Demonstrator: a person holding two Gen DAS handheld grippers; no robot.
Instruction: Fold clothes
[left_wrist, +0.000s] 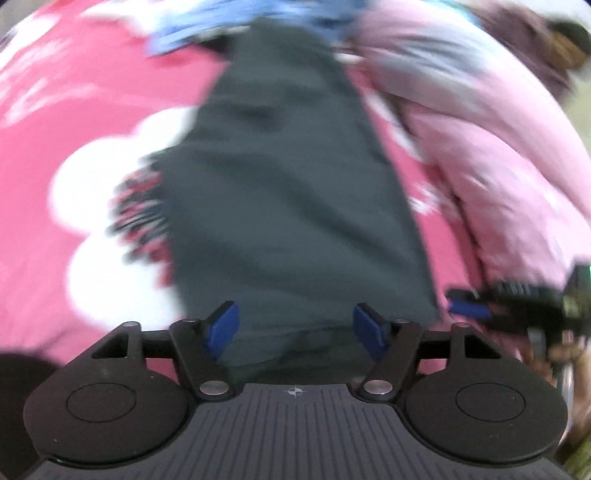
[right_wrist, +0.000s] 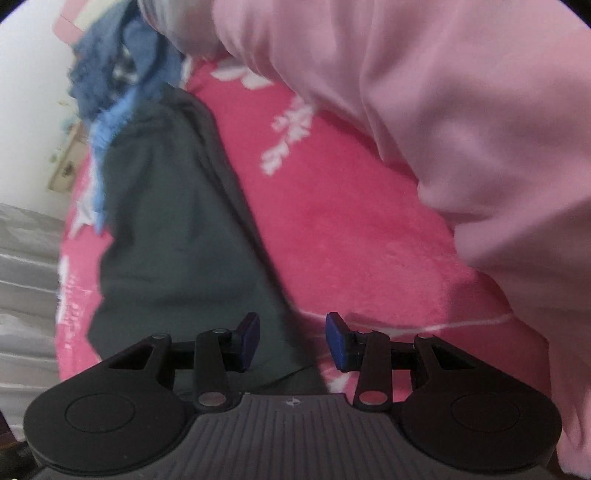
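Observation:
A long dark grey garment (left_wrist: 288, 192) lies flat on a bright pink blanket with white flowers (left_wrist: 74, 110), narrowing toward the far end. My left gripper (left_wrist: 295, 329) hovers over its near end, open, its blue pads apart and clear of the cloth. In the right wrist view the same grey garment (right_wrist: 177, 240) runs along the left. My right gripper (right_wrist: 293, 340) is open above the garment's right edge, where it meets the blanket (right_wrist: 351, 240). At the right edge of the left wrist view, one of the right gripper's blue pads (left_wrist: 467, 309) shows.
A bulky light pink garment (right_wrist: 461, 129) lies heaped on the right, also seen as the pink garment (left_wrist: 498, 147). A blue cloth (right_wrist: 118, 85) is bunched at the grey garment's far end. A dark fringed patch (left_wrist: 140, 218) lies by its left edge. White wall and grey bedding (right_wrist: 26, 277) are at left.

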